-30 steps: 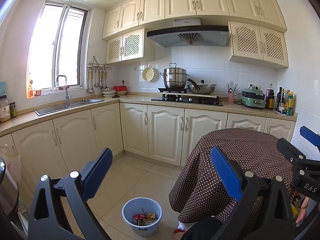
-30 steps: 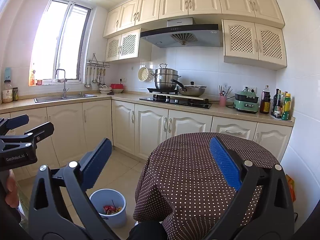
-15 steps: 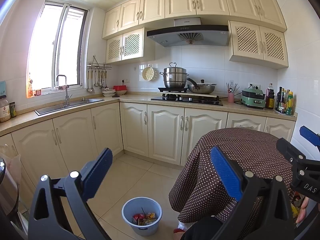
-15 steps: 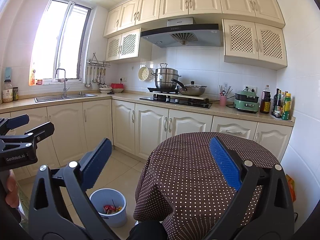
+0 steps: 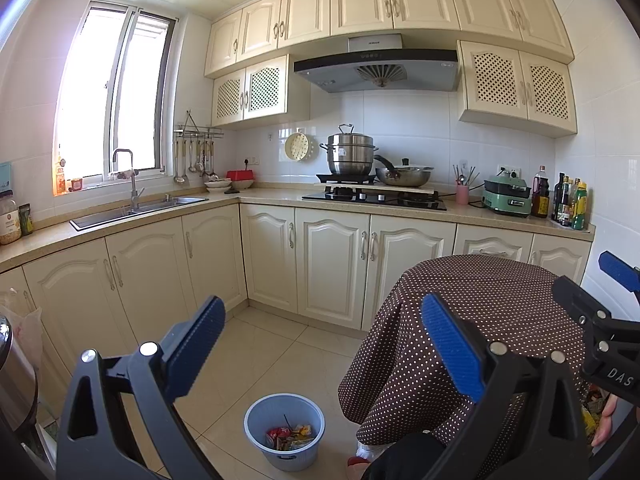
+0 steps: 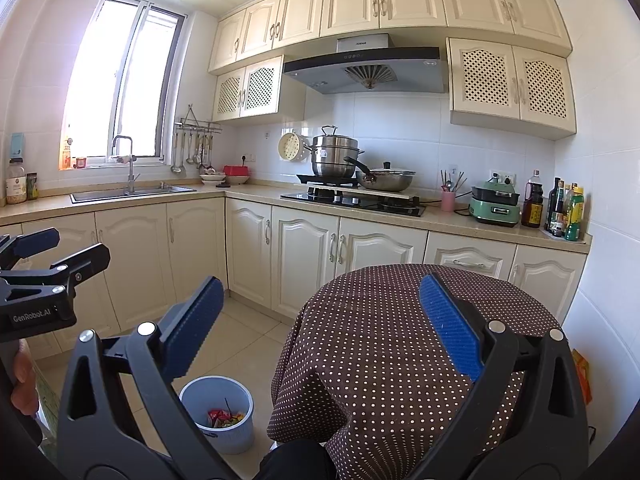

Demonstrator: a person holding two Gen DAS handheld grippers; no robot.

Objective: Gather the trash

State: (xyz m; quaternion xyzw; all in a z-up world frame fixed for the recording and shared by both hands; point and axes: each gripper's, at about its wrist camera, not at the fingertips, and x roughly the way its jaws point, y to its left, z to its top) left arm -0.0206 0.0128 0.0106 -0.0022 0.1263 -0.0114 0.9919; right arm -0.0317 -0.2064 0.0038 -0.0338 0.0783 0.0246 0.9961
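A light blue bin [image 5: 284, 426] stands on the tiled floor left of a round table, with colourful wrappers [image 5: 289, 437] inside; it also shows in the right wrist view [image 6: 218, 412]. My left gripper [image 5: 320, 344] is open and empty, held high above the floor and bin. My right gripper [image 6: 320, 328] is open and empty, over the near edge of the table. Each gripper shows at the edge of the other's view: the right one [image 5: 608, 320] and the left one [image 6: 48, 272].
The round table [image 6: 400, 320] has a brown polka-dot cloth. Cream cabinets [image 5: 332, 264] run along the back and left walls, with a sink [image 5: 136, 208], stove and pots [image 5: 352, 156]. A steel bin [image 5: 16, 380] stands at far left. A yellow packet [image 6: 582, 372] lies right of the table.
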